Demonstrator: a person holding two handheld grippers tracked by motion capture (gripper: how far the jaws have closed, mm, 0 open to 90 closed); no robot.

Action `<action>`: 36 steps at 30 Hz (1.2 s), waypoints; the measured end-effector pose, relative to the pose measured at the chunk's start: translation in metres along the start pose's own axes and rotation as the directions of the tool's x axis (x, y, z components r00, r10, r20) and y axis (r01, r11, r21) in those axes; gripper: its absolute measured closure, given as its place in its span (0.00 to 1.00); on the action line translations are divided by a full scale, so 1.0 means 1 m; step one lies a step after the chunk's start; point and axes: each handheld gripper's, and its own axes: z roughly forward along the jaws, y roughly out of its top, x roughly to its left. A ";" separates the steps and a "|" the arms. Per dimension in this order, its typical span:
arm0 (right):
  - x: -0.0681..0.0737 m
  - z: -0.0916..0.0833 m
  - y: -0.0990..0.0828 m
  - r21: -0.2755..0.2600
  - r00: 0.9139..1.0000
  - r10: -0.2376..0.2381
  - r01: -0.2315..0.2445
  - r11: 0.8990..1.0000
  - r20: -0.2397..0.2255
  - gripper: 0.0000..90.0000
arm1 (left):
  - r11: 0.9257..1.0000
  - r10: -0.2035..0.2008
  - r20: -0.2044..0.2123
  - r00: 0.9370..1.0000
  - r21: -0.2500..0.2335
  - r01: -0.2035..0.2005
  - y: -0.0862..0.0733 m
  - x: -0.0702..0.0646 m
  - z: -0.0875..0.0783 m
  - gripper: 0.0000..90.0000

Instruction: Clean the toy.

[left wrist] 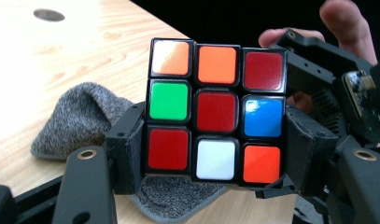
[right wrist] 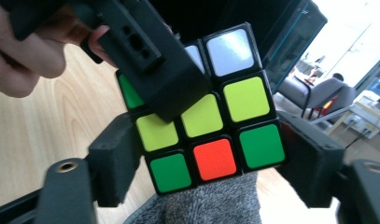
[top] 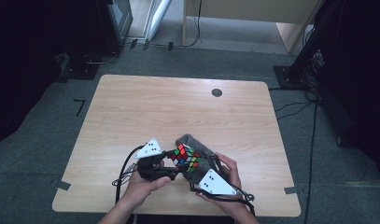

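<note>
Where the hands meet at the near edge of the table [top: 131,107], much of the cube [top: 186,157] is hidden in the high view by both grippers and their grey plates. Its lower part is covered there, so whether it touches the cloth [top: 197,144] cannot be told. In the left gripper view the cube is seen gripped between the jaws of the left gripper [left wrist: 214,154], whose pads are pressed against its two sides; a face of red, orange, green, blue and white stickers is turned to the camera. In the right gripper view the jaws of the right gripper [right wrist: 211,158] are seen flanking the cube, the left pad close against it, the other with a slight gap, so a firm hold cannot be confirmed; part of the yellow and green face is blocked by a black jaw of the other gripper. The cube is made of glossy square stickers in a black plastic frame. The cloth is grey, nubbly and crumpled, lying under and behind the cube. The table is of pale wood grain with rounded corners and a dark round cap [top: 217,92]. Grey carpet, cables and dark stands are seen around it; the room's edges are lost in shadow.
</note>
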 end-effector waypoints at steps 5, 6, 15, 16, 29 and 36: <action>-0.003 -0.001 0.001 0.012 1.000 0.028 -0.028 1.000 -0.005 0.37 | 0.999 -0.008 0.032 0.999 -0.038 0.009 0.001 0.003 -0.003 0.34; -0.003 -0.001 0.001 0.007 0.999 0.037 -0.037 0.999 0.000 0.37 | 0.999 -0.003 0.043 0.999 -0.046 0.005 0.001 0.003 -0.005 0.33; -0.025 -0.006 -0.007 0.039 0.984 0.171 -0.173 0.984 0.045 0.38 | 0.988 0.109 -0.058 0.992 -0.100 -0.115 -0.002 0.005 -0.011 0.15; -0.030 -0.007 -0.008 0.035 0.978 0.202 -0.204 0.978 0.042 0.38 | 0.986 0.125 -0.073 0.989 -0.102 -0.132 -0.003 0.006 -0.011 0.14; -0.053 -0.020 -0.004 0.019 0.854 0.508 -0.510 0.860 -0.110 0.38 | 0.905 0.399 -0.227 0.888 -0.055 -0.421 -0.023 -0.001 -0.002 0.15; -0.051 -0.020 0.001 0.073 0.792 0.591 -0.587 0.806 -0.157 0.38 | 0.833 0.520 -0.306 0.798 -0.026 -0.553 -0.032 -0.010 0.004 0.16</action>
